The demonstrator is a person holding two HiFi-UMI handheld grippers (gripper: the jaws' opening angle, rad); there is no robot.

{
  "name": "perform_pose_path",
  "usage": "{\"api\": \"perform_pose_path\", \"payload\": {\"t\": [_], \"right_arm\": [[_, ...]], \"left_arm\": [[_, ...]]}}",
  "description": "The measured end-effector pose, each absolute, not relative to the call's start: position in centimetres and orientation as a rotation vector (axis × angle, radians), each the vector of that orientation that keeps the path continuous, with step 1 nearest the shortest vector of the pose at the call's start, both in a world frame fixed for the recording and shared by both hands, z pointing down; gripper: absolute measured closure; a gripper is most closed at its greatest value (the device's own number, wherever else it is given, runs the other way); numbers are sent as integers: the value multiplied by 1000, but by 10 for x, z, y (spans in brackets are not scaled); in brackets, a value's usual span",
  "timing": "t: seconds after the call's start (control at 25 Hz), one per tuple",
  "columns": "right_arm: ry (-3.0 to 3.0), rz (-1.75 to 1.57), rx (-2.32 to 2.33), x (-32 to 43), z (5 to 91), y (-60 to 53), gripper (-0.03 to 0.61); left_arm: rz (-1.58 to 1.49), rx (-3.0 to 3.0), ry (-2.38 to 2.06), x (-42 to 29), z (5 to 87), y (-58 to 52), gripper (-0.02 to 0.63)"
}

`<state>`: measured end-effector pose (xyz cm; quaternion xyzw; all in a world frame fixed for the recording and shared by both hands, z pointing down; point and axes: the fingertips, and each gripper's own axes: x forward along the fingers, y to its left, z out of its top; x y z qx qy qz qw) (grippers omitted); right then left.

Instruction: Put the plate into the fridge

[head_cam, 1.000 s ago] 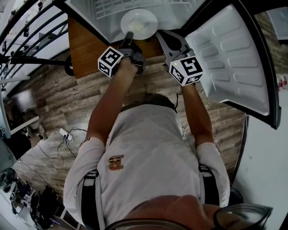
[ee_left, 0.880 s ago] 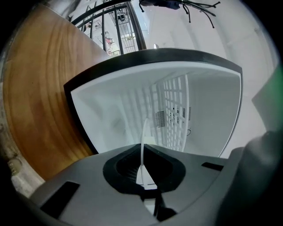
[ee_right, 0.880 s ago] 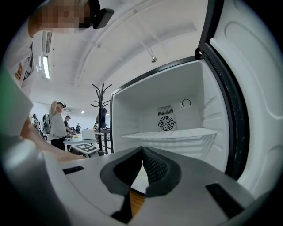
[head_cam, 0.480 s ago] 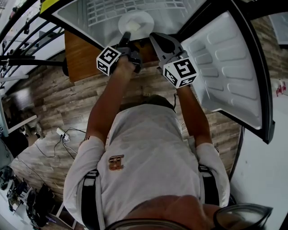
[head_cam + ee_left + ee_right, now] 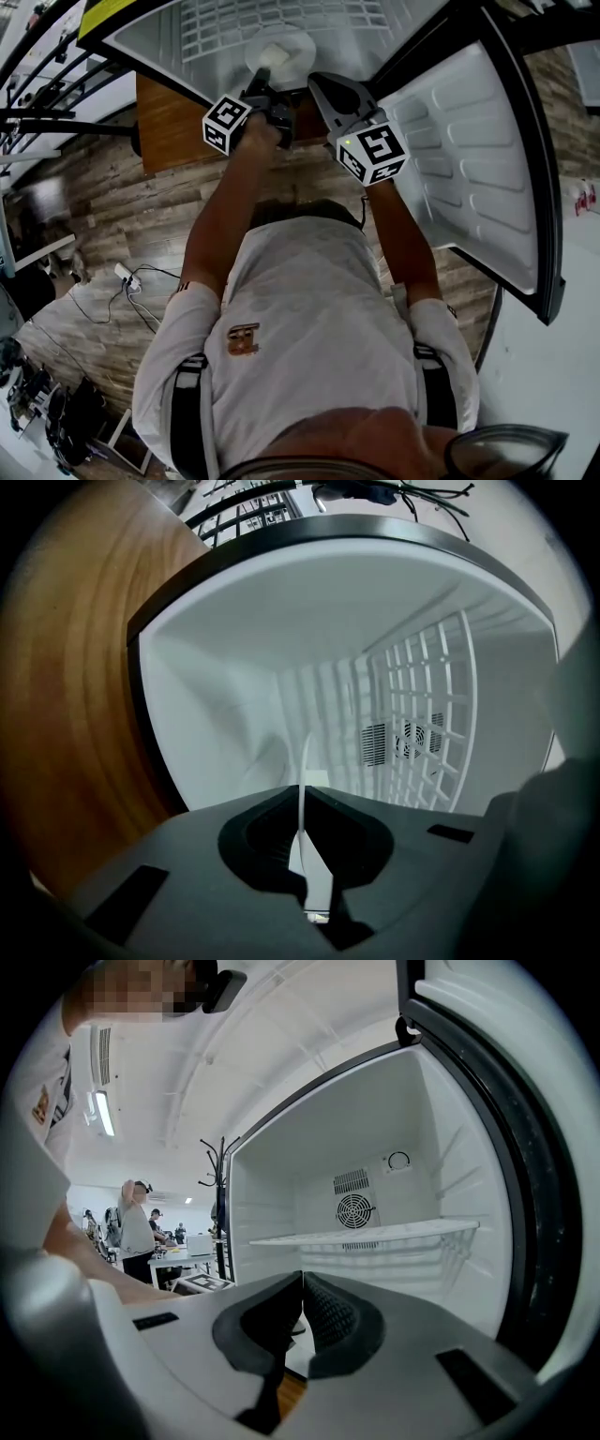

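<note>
Clamping the white plate (image 5: 281, 49) by its rim, the left tool (image 5: 265, 82) holds it just inside the open fridge (image 5: 178, 37), the right tool (image 5: 321, 86) pressed together and empty; next it likely needs setting down, then releasing.

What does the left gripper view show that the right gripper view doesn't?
Only the left gripper view: the plate, edge-on, clamped in the left gripper, and a wooden surface beside the fridge. Only the right gripper view: the right gripper shut on nothing, a control dial, and people in the room behind. Both: the fridge's white interior, its wire shelf and the rear fan vent.
</note>
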<state>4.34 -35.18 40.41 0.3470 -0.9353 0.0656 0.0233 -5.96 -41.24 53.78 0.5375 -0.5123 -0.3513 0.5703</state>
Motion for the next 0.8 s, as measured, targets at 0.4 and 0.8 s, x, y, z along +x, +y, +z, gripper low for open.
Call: {"api": "perform_pose_path", "payload": {"t": [0.4, 0.8], "right_arm": [[-2867, 233, 1106, 35, 409, -364, 546], [-2829, 249, 1165, 43, 413, -370, 546]], "left_arm": [[-784, 1235, -1211, -66, 553, -429, 589], [-747, 1220, -1212, -60, 568, -442, 589]]}}
